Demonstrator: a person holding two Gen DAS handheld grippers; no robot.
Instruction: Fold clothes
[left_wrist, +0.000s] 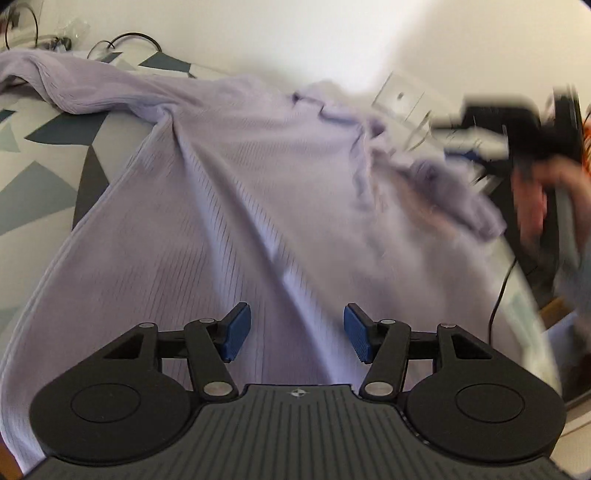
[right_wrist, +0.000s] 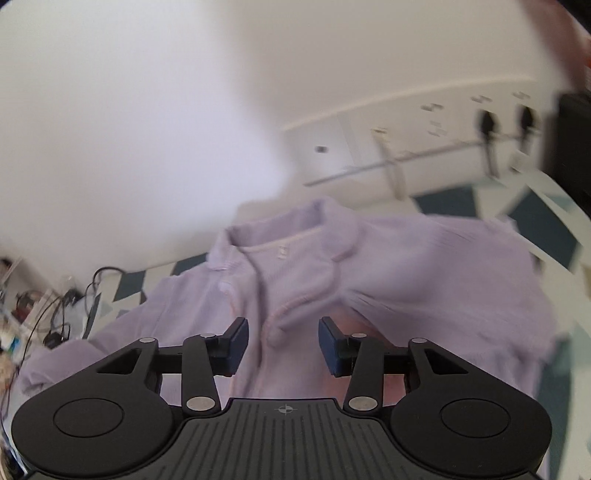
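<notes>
A lilac ribbed garment (left_wrist: 229, 192) lies spread over a surface with a grey and teal triangle pattern (left_wrist: 33, 184). My left gripper (left_wrist: 297, 332) hovers above its body, jaws open, blue pads apart with nothing between them. In the right wrist view the same garment (right_wrist: 332, 273) shows its collar and button placket, one sleeve lying across to the right. My right gripper (right_wrist: 283, 349) stands open above the placket and holds nothing. At the right edge of the left wrist view, a hand with the other gripper (left_wrist: 546, 147) is blurred.
Black cables (left_wrist: 125, 40) and small items lie at the far left by the white wall. More cables and clutter (right_wrist: 48, 317) sit at the left of the right wrist view. A white wall with sockets (right_wrist: 406, 147) stands behind the surface.
</notes>
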